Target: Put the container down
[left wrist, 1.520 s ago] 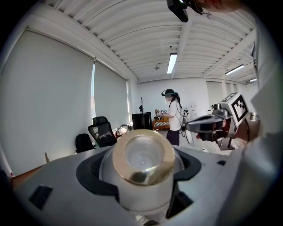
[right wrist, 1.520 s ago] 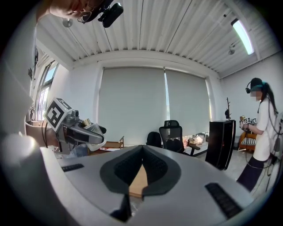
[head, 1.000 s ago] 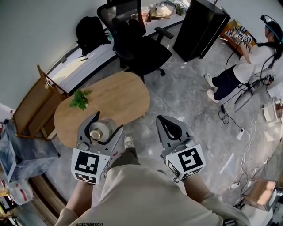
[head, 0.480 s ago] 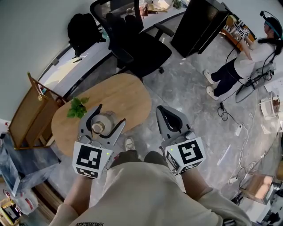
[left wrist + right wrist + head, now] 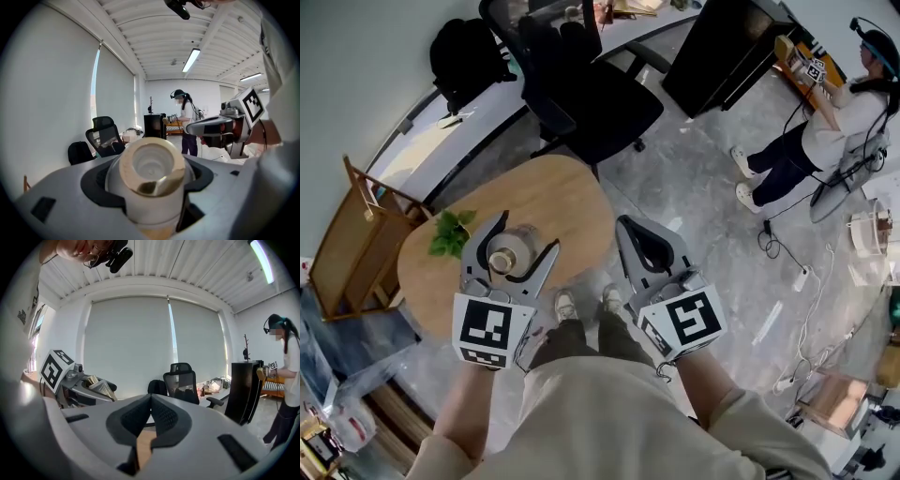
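Observation:
A clear container with a gold lid [image 5: 508, 255] is clamped in my left gripper [image 5: 514, 247], held above the near part of the oval wooden table [image 5: 553, 202]. From the left gripper view the container [image 5: 152, 180] fills the jaws, gold lid toward the camera. My right gripper [image 5: 639, 249] hangs over the floor just right of the table's near end, its jaws pressed together and empty. The right gripper view shows the tips of my right gripper [image 5: 150, 401] meeting, with the left gripper and container [image 5: 101, 387] at left.
A small green plant [image 5: 447, 234] sits on the table's left side, close to the left gripper. A black office chair [image 5: 581, 80] stands beyond the table, a wooden chair [image 5: 356, 234] at left. A black cabinet [image 5: 727, 52] and a person [image 5: 825, 122] stand far right.
Both grippers have drifted forward toward the table, and the container now hangs over the tabletop's near part. The right gripper shifted slightly left.

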Action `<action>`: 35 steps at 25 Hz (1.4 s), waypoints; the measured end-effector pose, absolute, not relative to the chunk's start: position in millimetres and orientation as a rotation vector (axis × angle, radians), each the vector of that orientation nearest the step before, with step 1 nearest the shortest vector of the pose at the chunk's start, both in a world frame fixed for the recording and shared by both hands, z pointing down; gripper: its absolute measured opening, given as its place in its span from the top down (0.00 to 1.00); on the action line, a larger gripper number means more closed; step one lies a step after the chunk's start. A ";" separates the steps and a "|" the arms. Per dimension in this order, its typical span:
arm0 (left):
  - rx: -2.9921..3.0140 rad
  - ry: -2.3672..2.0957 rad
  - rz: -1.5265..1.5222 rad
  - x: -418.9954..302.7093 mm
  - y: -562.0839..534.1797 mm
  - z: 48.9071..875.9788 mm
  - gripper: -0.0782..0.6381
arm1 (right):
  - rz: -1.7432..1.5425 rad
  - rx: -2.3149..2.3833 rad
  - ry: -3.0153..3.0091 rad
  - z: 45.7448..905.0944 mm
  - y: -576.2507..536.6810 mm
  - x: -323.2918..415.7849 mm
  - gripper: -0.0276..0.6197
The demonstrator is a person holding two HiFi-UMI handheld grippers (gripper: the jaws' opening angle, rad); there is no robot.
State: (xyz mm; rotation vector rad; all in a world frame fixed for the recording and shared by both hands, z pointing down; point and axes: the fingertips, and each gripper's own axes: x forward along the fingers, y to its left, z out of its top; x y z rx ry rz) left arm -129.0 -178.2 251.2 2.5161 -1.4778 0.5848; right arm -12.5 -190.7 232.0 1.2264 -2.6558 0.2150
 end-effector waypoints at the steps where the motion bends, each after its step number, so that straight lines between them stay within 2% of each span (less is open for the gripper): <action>1: 2.513 -1.481 0.587 -126.6 -185.0 256.1 0.42 | 0.218 1.221 -2.654 236.4 -197.5 -11.5 0.96; 16: 2.479 -1.483 0.563 -102.2 -289.7 361.1 0.42 | 0.259 1.185 -2.702 313.4 -292.8 -19.2 0.96; 35: 2.366 -1.377 0.663 -85.2 -348.6 570.4 0.42 | 0.459 1.112 -2.538 518.3 -333.8 -19.1 0.96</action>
